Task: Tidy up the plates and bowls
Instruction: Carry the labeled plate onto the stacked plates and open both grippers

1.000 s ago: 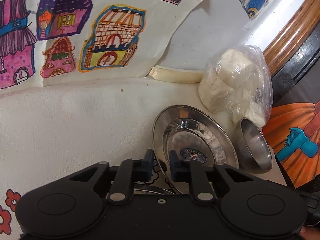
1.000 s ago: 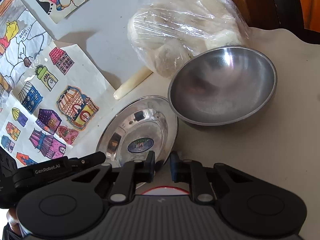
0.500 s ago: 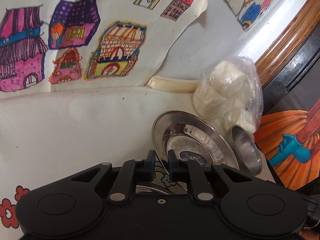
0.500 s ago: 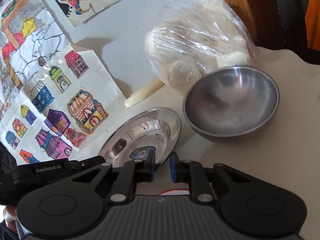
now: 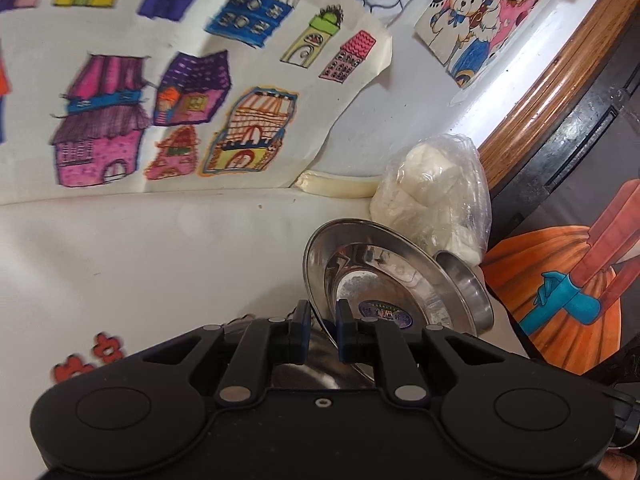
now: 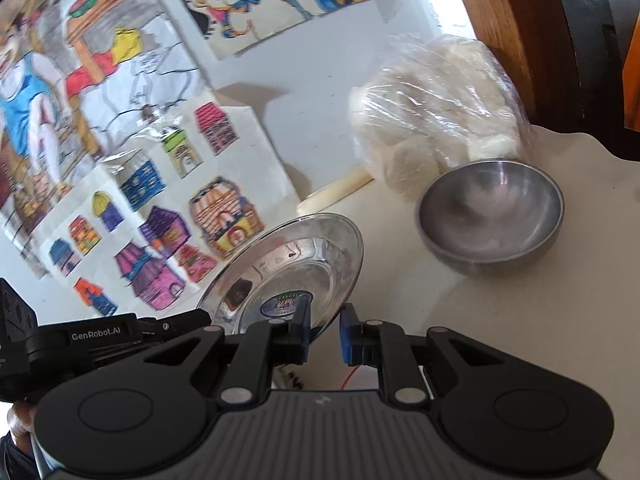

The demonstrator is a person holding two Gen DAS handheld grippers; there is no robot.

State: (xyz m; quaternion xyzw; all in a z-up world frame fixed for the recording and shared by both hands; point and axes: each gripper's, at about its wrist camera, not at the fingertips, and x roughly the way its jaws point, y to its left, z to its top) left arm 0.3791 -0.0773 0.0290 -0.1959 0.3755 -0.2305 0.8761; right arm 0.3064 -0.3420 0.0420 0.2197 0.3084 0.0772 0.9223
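Where legible, "GenRobot.AI" on left claw (image 6: 192,320).

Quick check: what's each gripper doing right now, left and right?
Left gripper: closed on the rim of the steel plate, plate tilted up.
Right gripper: closed on the same plate's rim; the steel bowl sits untouched.

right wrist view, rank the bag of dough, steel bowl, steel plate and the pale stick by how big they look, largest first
1. bag of dough
2. steel plate and steel bowl: they look about alike, and the plate is nearer the camera and tilted, so I won't rank them
3. pale stick, clearly smallest
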